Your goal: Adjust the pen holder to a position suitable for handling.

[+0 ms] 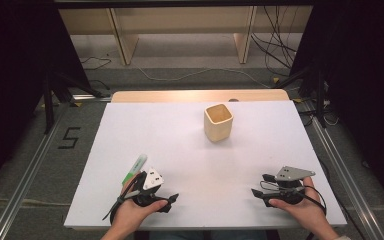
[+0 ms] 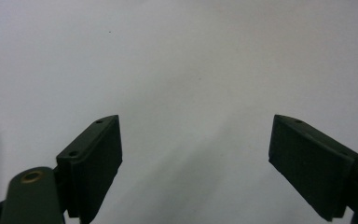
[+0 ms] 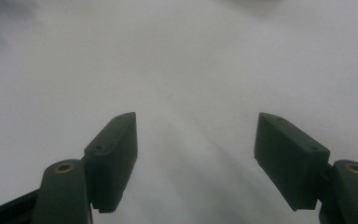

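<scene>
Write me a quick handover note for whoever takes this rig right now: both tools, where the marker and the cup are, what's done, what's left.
Left tool: open, nothing between its jaws, resting low at the near left of the white table.
Right tool: open and empty, near right edge.
Marker: green and white, lying flat on the table just beyond the left tool, not gripped.
Wooden cup: upright, mouth open, far centre, standing apart from both tools.
Done: nothing visible so far; marker untouched.
Left, likely: pick up the marker with the left tool and put it in the cup.
</scene>
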Demonstrator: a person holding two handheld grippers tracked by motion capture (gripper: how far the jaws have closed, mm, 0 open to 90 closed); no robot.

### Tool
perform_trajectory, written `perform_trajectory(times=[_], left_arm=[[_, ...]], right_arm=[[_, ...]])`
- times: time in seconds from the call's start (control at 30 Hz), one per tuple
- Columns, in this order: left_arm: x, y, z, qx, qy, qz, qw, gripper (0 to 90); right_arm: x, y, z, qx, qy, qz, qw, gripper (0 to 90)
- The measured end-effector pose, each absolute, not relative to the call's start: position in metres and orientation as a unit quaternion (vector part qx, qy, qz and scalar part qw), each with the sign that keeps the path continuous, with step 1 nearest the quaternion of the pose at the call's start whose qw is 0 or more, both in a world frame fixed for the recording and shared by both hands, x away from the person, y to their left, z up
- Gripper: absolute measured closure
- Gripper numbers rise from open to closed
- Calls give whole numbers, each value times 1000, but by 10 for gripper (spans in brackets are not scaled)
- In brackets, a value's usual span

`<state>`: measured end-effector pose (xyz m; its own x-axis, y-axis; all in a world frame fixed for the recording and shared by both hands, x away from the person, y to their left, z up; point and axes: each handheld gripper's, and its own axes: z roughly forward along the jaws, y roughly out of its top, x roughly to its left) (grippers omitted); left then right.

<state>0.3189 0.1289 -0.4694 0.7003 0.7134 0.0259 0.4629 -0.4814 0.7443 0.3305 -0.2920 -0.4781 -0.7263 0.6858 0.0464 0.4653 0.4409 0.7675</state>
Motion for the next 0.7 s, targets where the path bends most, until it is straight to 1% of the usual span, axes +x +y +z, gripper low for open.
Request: perform_trajectory(times=[0.47, 0.5, 0.53, 0.7], left_arm=[[323, 140, -469, 829, 377, 191, 367, 226], [323, 141, -469, 829, 376, 193, 366, 234], [323, 142, -469, 830, 375, 193, 365, 270], [323, 144, -469, 826, 381, 198, 365, 261]], right_arm=[[332, -289, -477, 344, 837, 404, 138, 304], [332, -289, -477, 344, 836, 404, 138, 305], [332, -289, -477, 346, 835, 405, 139, 304], [332, -289, -476, 347, 833, 408, 140, 304]])
